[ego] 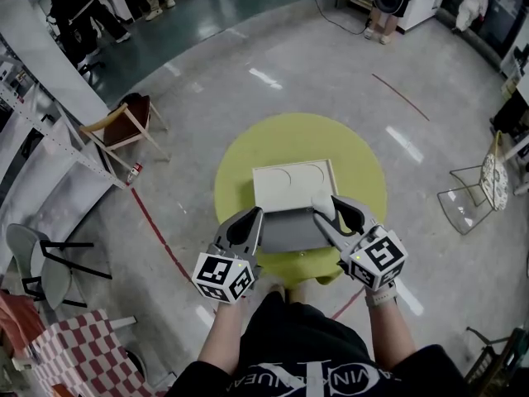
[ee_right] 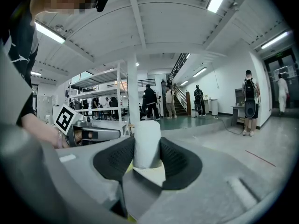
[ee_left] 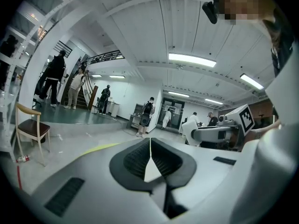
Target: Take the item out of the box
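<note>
The big room has a shiny grey floor (ego: pixel 331 64). People (ego: pixel 78 7) stand far off at the left. A wooden chair (ego: pixel 124 126) is on the left and a wire chair (ego: pixel 479 188) is on the right, both well apart from the round yellow tabletop (ego: pixel 364 172). On it sits a flat box (ego: pixel 293 184), white on the far side and grey on the near side. The right claw (ego: pixel 337 213) squeezes the item (ee_right: pixel 147 141), a smooth white roll standing up, at the box's right edge. The left claw (ee_left: pixel 150 146) is pressed closed at the box's left edge.
</note>
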`<state>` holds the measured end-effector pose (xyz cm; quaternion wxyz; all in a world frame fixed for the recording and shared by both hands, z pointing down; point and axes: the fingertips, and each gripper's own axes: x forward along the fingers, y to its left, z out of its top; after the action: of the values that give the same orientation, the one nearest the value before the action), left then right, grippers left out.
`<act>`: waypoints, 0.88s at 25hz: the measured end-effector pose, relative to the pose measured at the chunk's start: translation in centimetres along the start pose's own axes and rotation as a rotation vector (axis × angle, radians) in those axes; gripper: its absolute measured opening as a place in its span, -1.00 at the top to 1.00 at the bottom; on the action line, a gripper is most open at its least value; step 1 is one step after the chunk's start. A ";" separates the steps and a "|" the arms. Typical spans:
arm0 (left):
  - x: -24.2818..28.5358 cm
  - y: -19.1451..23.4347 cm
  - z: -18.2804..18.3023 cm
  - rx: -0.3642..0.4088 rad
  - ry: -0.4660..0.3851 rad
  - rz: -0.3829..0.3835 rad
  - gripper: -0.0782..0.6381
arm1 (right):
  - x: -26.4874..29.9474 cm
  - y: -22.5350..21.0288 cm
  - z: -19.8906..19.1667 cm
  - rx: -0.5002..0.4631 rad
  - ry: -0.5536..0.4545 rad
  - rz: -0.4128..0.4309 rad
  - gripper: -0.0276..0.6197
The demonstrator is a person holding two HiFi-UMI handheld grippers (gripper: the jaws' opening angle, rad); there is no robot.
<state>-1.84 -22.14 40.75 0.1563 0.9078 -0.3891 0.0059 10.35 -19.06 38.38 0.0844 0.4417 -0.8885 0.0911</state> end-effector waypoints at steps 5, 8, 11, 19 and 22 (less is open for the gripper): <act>0.1 -0.2 0.8 0.010 -0.016 -0.001 0.74 | -0.3 -0.2 0.7 -0.011 -0.017 -0.015 0.40; 0.0 -0.1 1.2 0.012 -0.025 0.001 0.74 | -0.3 -0.2 0.9 -0.007 -0.025 -0.026 0.40; 0.0 0.1 1.8 0.017 -0.036 0.002 0.74 | -0.3 -0.3 1.4 -0.006 -0.031 -0.038 0.40; -0.1 0.1 2.9 0.030 -0.054 0.005 0.74 | -0.4 -0.3 2.4 -0.020 -0.049 -0.045 0.40; 0.0 0.1 3.4 0.034 -0.060 0.008 0.74 | -0.5 -0.6 2.9 -0.022 -0.058 -0.054 0.40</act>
<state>-2.25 -23.20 37.57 0.1290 0.9086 -0.3971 -0.0141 10.89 -19.71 35.54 0.0660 0.4672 -0.8792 0.0664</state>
